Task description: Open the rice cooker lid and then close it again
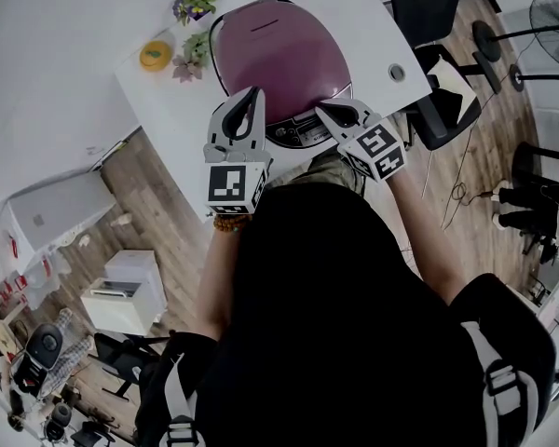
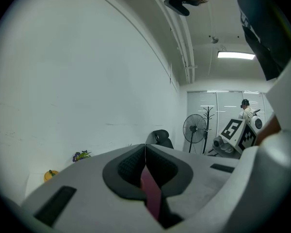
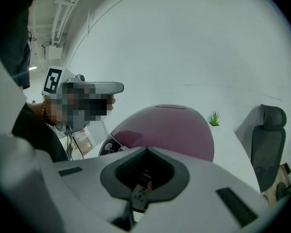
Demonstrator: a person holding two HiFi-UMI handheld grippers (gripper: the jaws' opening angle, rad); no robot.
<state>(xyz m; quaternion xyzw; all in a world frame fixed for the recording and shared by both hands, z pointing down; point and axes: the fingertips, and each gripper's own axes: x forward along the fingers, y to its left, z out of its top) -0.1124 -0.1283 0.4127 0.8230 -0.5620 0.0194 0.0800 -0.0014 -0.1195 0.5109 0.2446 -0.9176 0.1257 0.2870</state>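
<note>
My left gripper (image 1: 251,93) and right gripper (image 1: 322,111), both closed and empty, hover at the front of the purple rice cooker (image 1: 278,56); a badly placed push could slide it backward.

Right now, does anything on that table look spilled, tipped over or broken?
Nothing stands out. The purple rice cooker sits upright and closed, and the small plants beside it stand too. No spill shows on the white table.

Gleaming as smooth glossy plum plastic on the rice cooker lid (image 1: 279,54); showing matt white on the table (image 1: 373,17); looking like grained wood on the floor (image 1: 163,214); appearing matt grey plastic with ribbed dark pads (image 3: 130,167) on the right gripper (image 3: 146,150).
</note>
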